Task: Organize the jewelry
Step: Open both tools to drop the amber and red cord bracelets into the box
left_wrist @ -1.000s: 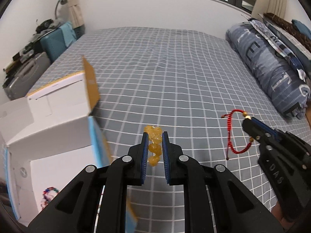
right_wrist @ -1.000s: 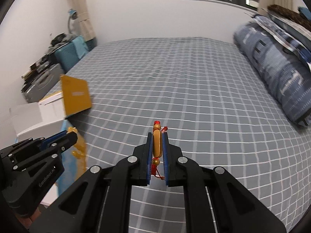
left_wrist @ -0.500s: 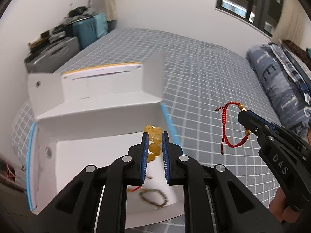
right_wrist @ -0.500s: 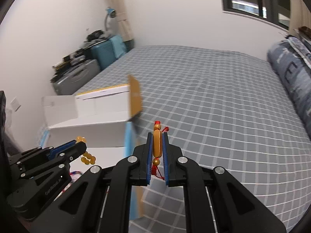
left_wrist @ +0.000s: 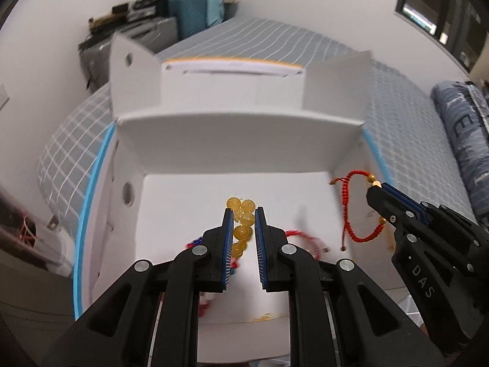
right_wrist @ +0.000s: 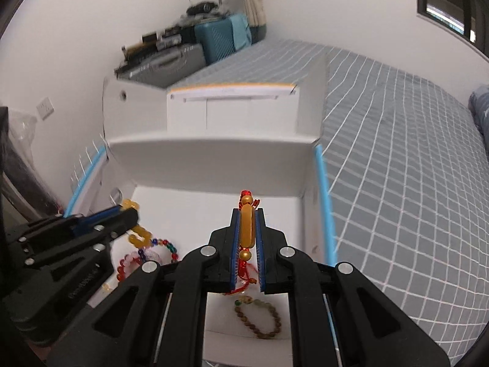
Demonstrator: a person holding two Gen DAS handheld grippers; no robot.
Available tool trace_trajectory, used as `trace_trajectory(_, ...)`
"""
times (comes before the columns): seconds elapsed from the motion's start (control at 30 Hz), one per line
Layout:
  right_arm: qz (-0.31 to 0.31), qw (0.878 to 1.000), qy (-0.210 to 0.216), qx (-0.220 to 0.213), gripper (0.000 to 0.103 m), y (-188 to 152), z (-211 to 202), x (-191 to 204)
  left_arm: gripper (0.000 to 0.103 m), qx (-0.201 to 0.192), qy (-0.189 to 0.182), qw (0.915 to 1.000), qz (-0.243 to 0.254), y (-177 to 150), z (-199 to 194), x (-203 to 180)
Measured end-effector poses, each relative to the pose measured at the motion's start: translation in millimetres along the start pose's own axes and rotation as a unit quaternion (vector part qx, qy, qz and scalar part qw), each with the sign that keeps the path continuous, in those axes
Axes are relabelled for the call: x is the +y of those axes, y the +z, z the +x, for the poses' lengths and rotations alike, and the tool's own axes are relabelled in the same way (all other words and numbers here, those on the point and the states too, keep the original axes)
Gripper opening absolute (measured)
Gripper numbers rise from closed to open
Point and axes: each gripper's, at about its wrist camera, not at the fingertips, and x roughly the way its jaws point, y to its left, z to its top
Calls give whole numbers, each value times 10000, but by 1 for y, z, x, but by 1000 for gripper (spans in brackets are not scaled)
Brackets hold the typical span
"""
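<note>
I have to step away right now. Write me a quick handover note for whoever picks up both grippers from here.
Left gripper: shut on the yellow bead bracelet, held over the open white box.
Right gripper: shut on the red cord bracelet by its gold bead, also over the box.
In the box already: a multicoloured bead bracelet and a brown bead bracelet on the floor of it.
Done: both pieces picked up and brought over the box.
Left: lower, open each gripper to drop its bracelet in. The box sits on the grey checked bed.

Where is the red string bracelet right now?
The red string bracelet hangs from the right gripper, above the open white box's right side, beside the yellow bead bracelet.
</note>
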Motion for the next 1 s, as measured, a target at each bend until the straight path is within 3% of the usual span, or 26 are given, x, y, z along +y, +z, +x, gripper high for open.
trace_trajectory(0.4, -66, 9966, -206, 789, 8, -11, 54, 14, 14, 689, 275, 9972, -57, -15, 43, 29)
trace_trajectory(0.83, -105, 9947, -355, 961, 11, -10, 67, 18, 16, 701, 389, 9968, -1, -16, 50, 35)
trace_trajectory(0.9, -97, 9956, -314, 878, 30, -9, 63, 18, 26, 682, 420, 9968, -25, -15, 49, 37)
trace_trajectory(0.97, -81, 9971, -280, 709, 45, -9, 55, 19, 52, 552, 478, 9973, -37, -15, 43, 37)
trace_trajectory(1.0, -75, 9975, -283, 645, 48, -9, 51, 19, 56, 460, 527, 9975, -31, -15, 38, 37)
